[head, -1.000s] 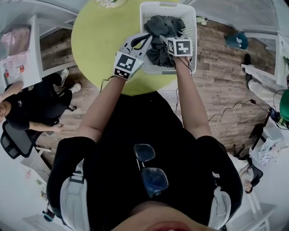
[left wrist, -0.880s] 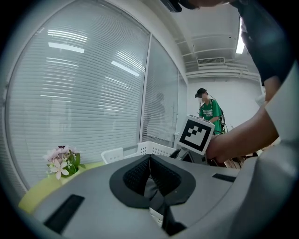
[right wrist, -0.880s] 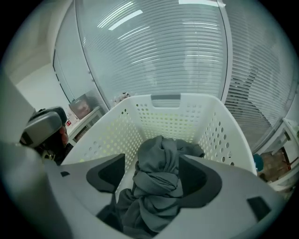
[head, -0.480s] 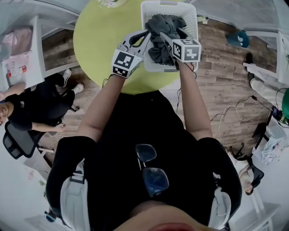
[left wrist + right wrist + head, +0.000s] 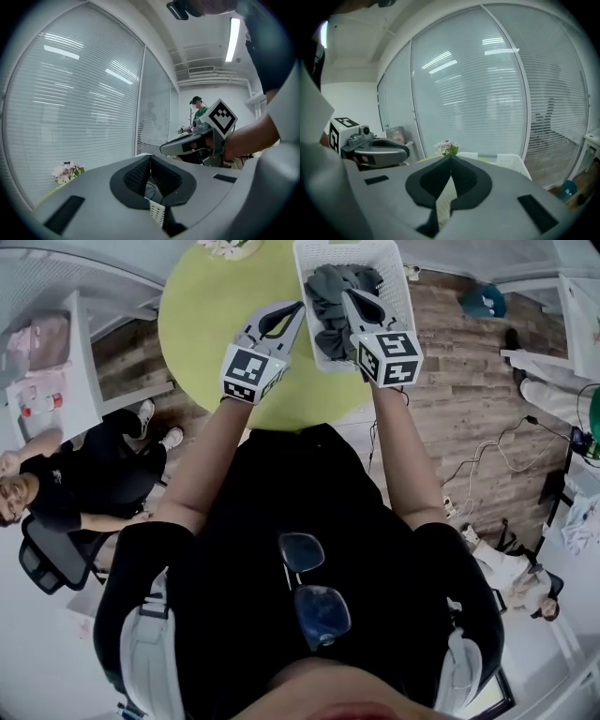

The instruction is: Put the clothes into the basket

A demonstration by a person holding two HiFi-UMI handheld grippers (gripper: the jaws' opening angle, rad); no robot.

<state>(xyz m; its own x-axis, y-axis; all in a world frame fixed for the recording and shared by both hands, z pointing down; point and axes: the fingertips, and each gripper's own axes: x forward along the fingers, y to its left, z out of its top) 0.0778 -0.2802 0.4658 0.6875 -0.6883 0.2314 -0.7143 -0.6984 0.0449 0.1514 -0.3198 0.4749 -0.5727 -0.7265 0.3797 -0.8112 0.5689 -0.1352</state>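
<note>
Dark grey clothes lie bunched inside the white basket, which stands on the round green table. My left gripper hovers over the table beside the basket's left wall, jaws together and empty. My right gripper hangs above the clothes, its jaws also shut with nothing between them. Each gripper view looks level across the room, with the other gripper alongside: the right gripper and the left gripper. The basket's rim shows just beyond the right jaws.
A small bunch of flowers sits at the table's far edge. A person in black sits on a chair to the left. A white shelf unit stands at the left; cables and a teal object lie on the wooden floor at the right.
Both grippers have lifted up and back from the clothes in the basket. The right gripper's jaws have closed empty, and the clothes stay in the basket.
</note>
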